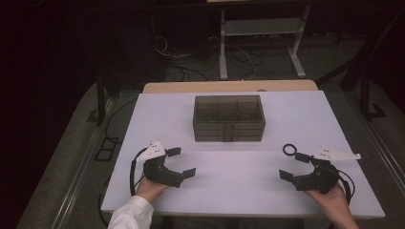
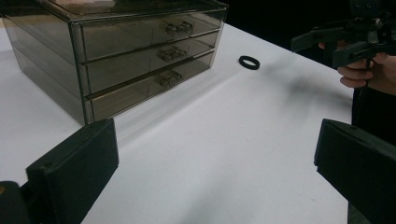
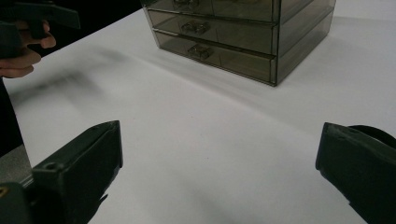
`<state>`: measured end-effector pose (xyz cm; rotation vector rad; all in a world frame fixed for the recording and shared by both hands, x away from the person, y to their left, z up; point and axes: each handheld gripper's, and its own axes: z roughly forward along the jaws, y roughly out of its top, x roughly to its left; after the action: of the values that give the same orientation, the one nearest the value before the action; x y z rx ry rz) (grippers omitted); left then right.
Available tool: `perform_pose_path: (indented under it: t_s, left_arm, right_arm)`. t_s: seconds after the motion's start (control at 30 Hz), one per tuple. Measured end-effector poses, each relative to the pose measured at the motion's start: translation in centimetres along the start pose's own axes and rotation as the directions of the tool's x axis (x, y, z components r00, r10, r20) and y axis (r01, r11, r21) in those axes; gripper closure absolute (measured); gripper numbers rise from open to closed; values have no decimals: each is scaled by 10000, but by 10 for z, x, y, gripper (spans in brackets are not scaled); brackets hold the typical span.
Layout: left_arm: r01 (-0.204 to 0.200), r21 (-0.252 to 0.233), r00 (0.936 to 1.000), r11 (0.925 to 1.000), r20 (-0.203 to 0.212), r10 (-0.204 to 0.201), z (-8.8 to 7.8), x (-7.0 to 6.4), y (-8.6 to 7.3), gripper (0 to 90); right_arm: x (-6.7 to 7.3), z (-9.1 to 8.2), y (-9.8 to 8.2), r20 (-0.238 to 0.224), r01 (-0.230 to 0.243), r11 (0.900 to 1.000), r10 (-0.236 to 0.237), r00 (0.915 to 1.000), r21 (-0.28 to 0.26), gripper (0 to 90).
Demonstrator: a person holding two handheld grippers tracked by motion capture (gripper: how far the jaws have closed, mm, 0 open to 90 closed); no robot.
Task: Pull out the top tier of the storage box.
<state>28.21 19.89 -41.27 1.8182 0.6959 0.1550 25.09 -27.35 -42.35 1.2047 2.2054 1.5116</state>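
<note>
While both jaws stand wide and empty, the right tool (image 1: 295, 166) rests just beside the small black rubber ring (image 1: 289, 150); the left tool (image 1: 180, 161) likewise gapes, holding nothing, near the smoky transparent plastic drawer box (image 1: 229, 118).

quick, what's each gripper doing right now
left gripper: open, holding nothing
right gripper: open, holding nothing, black ring lies just beside it

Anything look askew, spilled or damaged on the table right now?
Nothing stands out. The smoky drawer box sits square with all three drawers shut, and the black ring lies flat beside the right tongs.
</note>
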Motion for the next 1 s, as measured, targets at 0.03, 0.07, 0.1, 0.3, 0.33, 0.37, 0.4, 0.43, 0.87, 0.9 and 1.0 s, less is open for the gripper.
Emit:
perform_pose_path:
  t_s: [0.03,0.07,0.1,0.3,0.33,0.37,0.4,0.43,0.87,0.9,1.0]
  left_arm:
    - [-24,9,10000,10000,-2,24,0,0,0,0]
    - [-17,9,10000,10000,-2,17,0,0,0,0]
    - [-7,11,10000,10000,7,7,0,0,0,0]
    - [31,-5,10000,10000,-9,-31,0,0,0,0]
    - [31,-1,10000,10000,-11,-31,0,0,0,0]
    - [24,-3,10000,10000,-10,-24,0,0,0,0]
    - [21,-6,10000,10000,-11,-21,0,0,0,0]
    - [29,-12,10000,10000,-3,-29,0,0,-1,0]
    - [54,-1,10000,10000,20,-54,1,0,-1,0]
    - [48,2,10000,10000,9,-48,1,0,-1,0]
    - [88,-13,10000,10000,-3,-88,1,0,-2,0]
  right_arm:
    - [0,0,0,4,-9,10000,9,10000,-9,2]
    - [0,0,0,1,-18,10000,18,10000,-10,2]
    - [0,0,0,-5,-17,10000,17,10000,-12,2]
    - [1,-1,0,-77,-30,10000,30,10000,36,2]
    - [1,0,0,-112,-26,10000,27,9999,61,2]
    - [1,0,0,-142,-24,9999,26,9999,115,2]
    - [1,0,0,-173,-17,9999,20,9998,155,2]
    - [1,0,0,-199,-39,9999,42,9998,161,2]
    - [5,3,3,-373,-14,9991,30,9993,414,2]
    - [6,3,3,-375,-1,9992,16,9993,410,2]
    - [6,4,5,-330,30,9986,-13,9995,528,2]
